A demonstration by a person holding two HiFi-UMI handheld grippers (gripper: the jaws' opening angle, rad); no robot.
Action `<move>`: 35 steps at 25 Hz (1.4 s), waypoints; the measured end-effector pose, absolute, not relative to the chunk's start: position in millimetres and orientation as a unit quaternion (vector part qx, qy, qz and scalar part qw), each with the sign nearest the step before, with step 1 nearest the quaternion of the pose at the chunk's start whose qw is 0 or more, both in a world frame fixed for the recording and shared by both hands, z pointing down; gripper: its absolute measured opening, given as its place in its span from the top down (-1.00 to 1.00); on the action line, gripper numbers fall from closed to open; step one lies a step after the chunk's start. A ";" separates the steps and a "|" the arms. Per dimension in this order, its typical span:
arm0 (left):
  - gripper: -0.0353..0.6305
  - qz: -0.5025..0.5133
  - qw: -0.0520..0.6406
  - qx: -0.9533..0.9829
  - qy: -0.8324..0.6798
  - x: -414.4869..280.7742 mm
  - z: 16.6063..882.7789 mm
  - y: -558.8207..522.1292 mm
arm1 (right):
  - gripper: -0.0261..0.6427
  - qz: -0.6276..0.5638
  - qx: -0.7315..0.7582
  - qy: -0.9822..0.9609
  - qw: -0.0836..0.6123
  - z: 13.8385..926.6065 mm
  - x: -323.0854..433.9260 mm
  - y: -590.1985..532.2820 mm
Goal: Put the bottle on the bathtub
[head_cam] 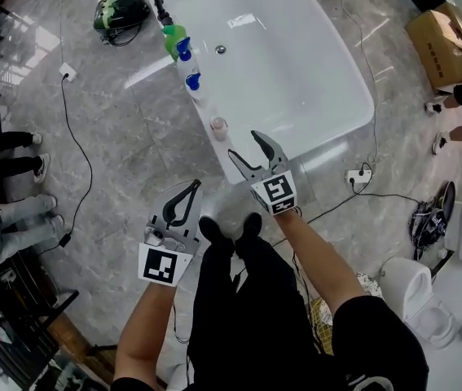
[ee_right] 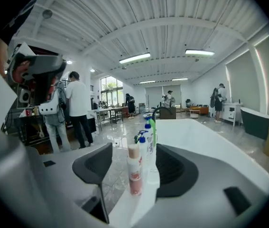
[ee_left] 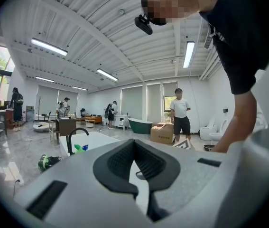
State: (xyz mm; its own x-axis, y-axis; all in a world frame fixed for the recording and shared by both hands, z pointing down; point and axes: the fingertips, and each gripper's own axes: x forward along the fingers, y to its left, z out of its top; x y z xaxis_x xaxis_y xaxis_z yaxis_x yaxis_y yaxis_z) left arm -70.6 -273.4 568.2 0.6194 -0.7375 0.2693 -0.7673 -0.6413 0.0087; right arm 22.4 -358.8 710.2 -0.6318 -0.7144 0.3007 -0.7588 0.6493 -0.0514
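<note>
A small pink bottle (head_cam: 219, 127) (ee_right: 134, 171) stands upright on the near left rim of the white bathtub (head_cam: 328, 63) (ee_right: 205, 132). Farther along that rim stand two blue-pump bottles (head_cam: 191, 81) (ee_right: 145, 144) and a green one (head_cam: 173, 36). My right gripper (head_cam: 246, 145) (ee_right: 134, 151) is open and empty over the tub's near corner, and the pink bottle stands just ahead of its tips, apart from them. My left gripper (head_cam: 195, 185) (ee_left: 134, 142) is shut on nothing, lower left, over the floor beside the tub.
A black faucet (head_cam: 159, 2) rises at the tub's far left end. A green bag (head_cam: 121, 13) and cables lie on the marble floor at left. People (head_cam: 6, 165) stand at far left. A cardboard box (head_cam: 445, 43) and toilets (head_cam: 410, 287) are at right.
</note>
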 end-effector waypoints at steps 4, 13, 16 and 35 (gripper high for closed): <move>0.87 0.118 0.055 0.896 -0.425 -65.8 517.7 -265.5 | 0.35 0.047 0.423 -0.898 0.112 621.6 51.7 -333.5; 0.87 0.076 0.010 0.880 -0.469 -62.5 417.1 -244.0 | 0.84 -0.005 0.481 -0.875 0.058 454.3 116.1 -285.7; 0.87 0.069 0.003 0.866 -0.495 -71.1 394.2 -236.3 | 0.89 -0.022 0.501 -0.864 0.045 414.4 131.5 -268.1; 0.87 0.051 -0.027 0.823 -0.565 -106.0 325.7 -213.2 | 0.90 -0.015 0.590 -0.807 0.019 324.0 180.3 -195.9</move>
